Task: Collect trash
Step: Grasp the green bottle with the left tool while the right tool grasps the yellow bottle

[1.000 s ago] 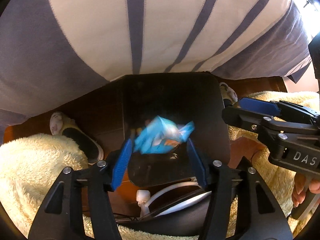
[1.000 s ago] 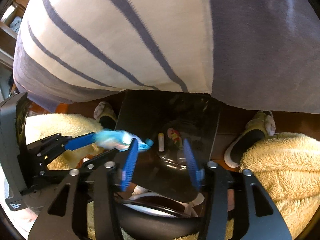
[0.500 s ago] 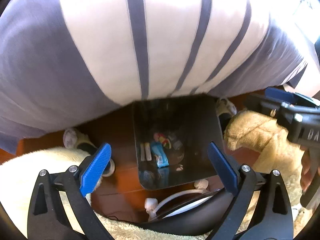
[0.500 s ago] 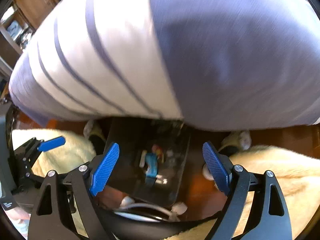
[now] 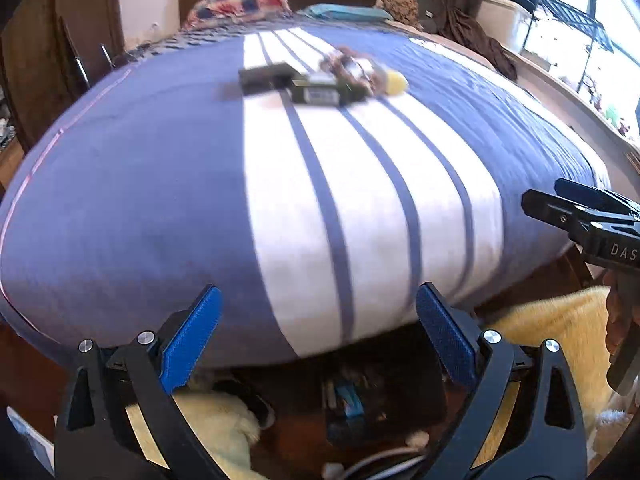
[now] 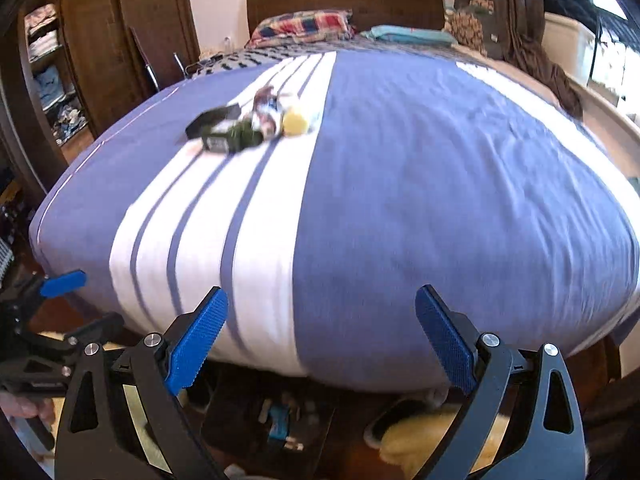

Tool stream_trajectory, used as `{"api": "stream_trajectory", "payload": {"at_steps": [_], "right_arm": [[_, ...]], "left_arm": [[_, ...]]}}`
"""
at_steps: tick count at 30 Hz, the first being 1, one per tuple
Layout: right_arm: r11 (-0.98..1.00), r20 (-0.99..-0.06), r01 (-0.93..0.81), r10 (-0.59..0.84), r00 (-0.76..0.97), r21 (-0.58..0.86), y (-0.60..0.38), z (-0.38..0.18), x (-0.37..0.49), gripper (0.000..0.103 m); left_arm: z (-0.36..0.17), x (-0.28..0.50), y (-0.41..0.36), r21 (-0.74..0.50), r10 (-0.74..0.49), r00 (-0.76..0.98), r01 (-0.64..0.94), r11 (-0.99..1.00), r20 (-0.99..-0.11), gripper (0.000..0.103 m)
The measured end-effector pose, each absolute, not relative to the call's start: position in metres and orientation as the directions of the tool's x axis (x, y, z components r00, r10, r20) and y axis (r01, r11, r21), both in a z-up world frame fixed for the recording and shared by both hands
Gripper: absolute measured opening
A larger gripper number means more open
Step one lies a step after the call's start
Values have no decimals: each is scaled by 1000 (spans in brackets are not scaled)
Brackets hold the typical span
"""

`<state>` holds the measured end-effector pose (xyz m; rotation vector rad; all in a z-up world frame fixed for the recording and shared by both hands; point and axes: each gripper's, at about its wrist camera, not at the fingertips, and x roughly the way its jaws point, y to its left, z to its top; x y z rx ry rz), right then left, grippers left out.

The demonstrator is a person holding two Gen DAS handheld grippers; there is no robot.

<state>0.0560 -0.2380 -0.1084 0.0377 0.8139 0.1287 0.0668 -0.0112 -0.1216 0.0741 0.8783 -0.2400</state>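
Note:
A pile of trash lies far up the striped bed: a dark wrapper (image 5: 264, 76), a dark green packet (image 5: 324, 94), a crumpled wrapper (image 5: 352, 66) and a yellow lump (image 5: 394, 82). The pile also shows in the right wrist view (image 6: 248, 124). A black bin (image 5: 380, 400) stands on the floor at the bed's foot with a blue wrapper (image 5: 348, 400) inside; in the right wrist view the bin (image 6: 272, 424) is low in frame. My left gripper (image 5: 316, 340) is open and empty. My right gripper (image 6: 320, 340) is open and empty. Both are above the bin, well short of the pile.
The bed (image 6: 420, 180) with a purple and white striped cover fills the view. Pillows (image 6: 304, 26) lie against the headboard. A wardrobe (image 6: 92, 40) stands left, a window ledge (image 5: 560, 92) right. Cream fluffy rugs (image 5: 540, 320) and slippers (image 6: 384, 420) lie by the bin.
The left gripper opened and the blue wrapper fell into the bin. Both grippers then tilted up from the bin to face along the bed, both with jaws wide open.

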Motion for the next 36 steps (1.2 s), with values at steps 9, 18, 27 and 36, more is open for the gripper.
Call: {"api": "stream_trajectory", "payload": {"at_steps": [9,18,27,36], "right_arm": [[995,-712,-81,93,696,51,-237,-95,109,95],[995,-714,-42,96,694,92,-245,-94,173,95],[990,-707,-44,125,696,131,-240,-86,231,90],[984,-737,-77,171,654,160,-220,-97,267,61]], "left_arm": [[-105,132,-16,-37,-181,612,240,970,-770,93],[-110,197,-44,-31,-195,599,273,962,-777,92],[-118,249,-64,-38,-208,587,288,957,-782,92],[-123,271,-73,-37,-217,582,305,952,-784,87]]}}
